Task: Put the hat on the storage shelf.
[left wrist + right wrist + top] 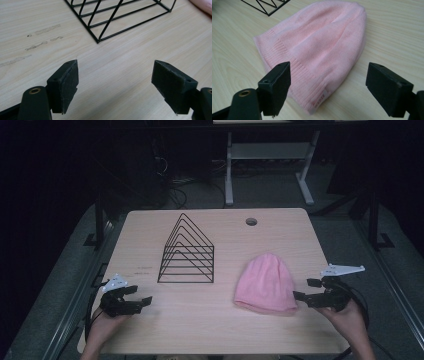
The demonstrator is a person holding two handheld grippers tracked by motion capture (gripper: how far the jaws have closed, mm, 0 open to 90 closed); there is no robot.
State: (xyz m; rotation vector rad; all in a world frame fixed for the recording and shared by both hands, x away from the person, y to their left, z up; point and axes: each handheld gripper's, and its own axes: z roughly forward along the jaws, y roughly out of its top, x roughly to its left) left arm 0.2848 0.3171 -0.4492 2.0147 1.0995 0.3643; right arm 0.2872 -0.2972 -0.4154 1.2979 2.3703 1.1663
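A pink rib-knit beanie (266,284) lies flat on the pale wood-grain table (210,320), its cuffed brim toward the person, right of a black wire rack (187,251) of nested triangles. The right gripper (306,289) sits just beside the brim corner, jaws spread wide, nothing held. The left gripper (135,296) rests near the front-left edge, jaws wide, over bare tabletop.
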